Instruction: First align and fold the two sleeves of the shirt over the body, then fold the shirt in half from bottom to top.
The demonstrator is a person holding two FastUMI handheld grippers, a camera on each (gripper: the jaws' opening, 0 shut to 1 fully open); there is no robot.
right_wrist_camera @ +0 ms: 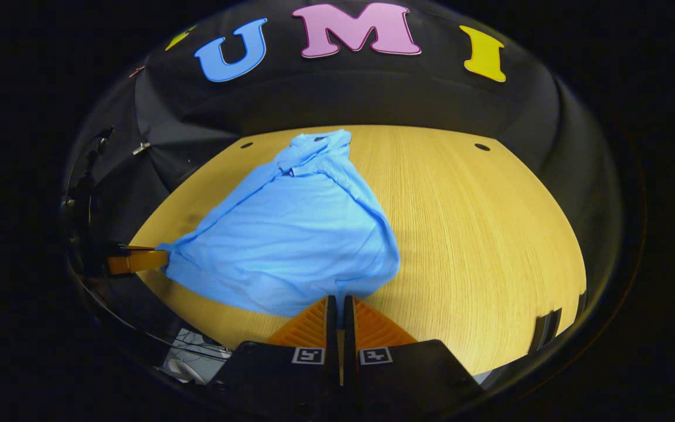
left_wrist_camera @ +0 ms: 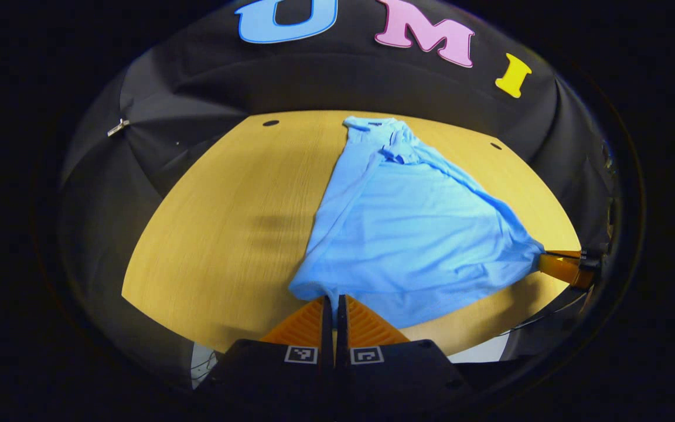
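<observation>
The blue shirt [left_wrist_camera: 408, 234] lay on the wooden surface [left_wrist_camera: 226, 234], collar at the far end, hem at the near edge, sleeves apparently folded in over the body near the collar. The left hand-held gripper [left_wrist_camera: 334, 302] was clamped on the near left hem corner, fingers pressed together with cloth between them; the right hand-held gripper [right_wrist_camera: 337, 302] pinched the near right corner likewise. Each showed in the other's view at the hem's far end [left_wrist_camera: 563, 264] [right_wrist_camera: 135, 259]. The hem was stretched taut between them. This looked like the bottom-to-top fold. To do it well: lift both corners level, keep tension even, carry the hem toward the collar, land edges square.
</observation>
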